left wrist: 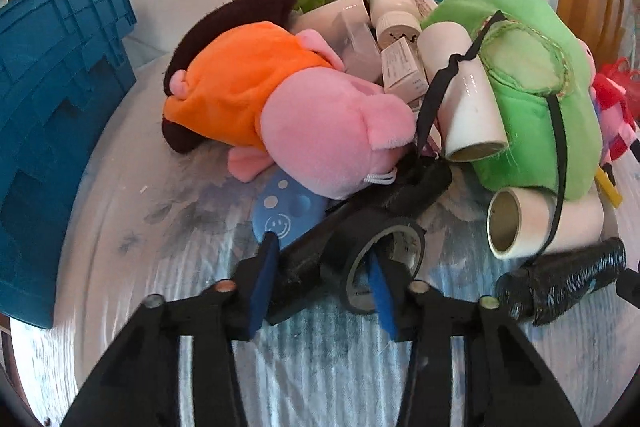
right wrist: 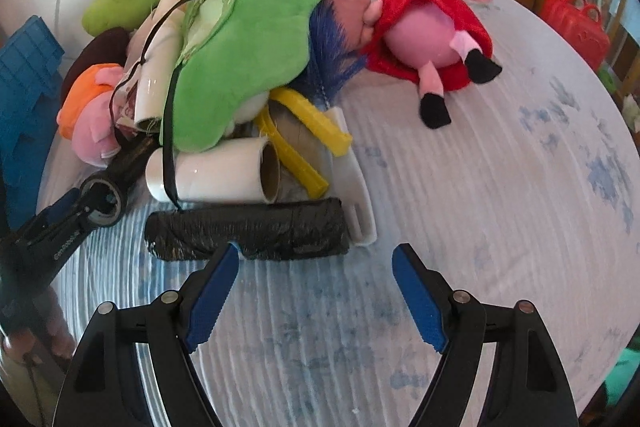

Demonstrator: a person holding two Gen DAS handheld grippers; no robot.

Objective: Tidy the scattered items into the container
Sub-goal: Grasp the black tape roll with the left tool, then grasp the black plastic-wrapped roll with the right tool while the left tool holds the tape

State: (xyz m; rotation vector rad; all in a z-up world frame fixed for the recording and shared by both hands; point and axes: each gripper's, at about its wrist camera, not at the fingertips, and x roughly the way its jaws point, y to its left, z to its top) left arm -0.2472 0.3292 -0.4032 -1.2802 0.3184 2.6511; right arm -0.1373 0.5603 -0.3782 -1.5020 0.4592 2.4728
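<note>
**Hardly begun: pile not yet in the crate**

Almost all of the work left to do, judging from the heap. Blue crate (left wrist: 60, 87) at the left edge of the table (left wrist: 160, 267), its inside not visible, so no telling what lies in it. Heaped at the middle of the table, reaching its far edge: pig plush in orange (left wrist: 280, 99), green plush (left wrist: 532, 87), white rolls (left wrist: 468, 99), small boxes (left wrist: 400, 71), yellow pieces (right wrist: 304, 131). Pig plush in red (right wrist: 432, 35) just beside the heap on its right.

Left gripper (left wrist: 322, 255) narrow, clamped on the rim of the black tape roll (left wrist: 380, 259), one pad inside the hole. Probably the first item to go.

Right gripper (right wrist: 316, 255) wide, holding nothing, just before the black wrapped roll (right wrist: 246, 233) at the near side of the heap.
</note>
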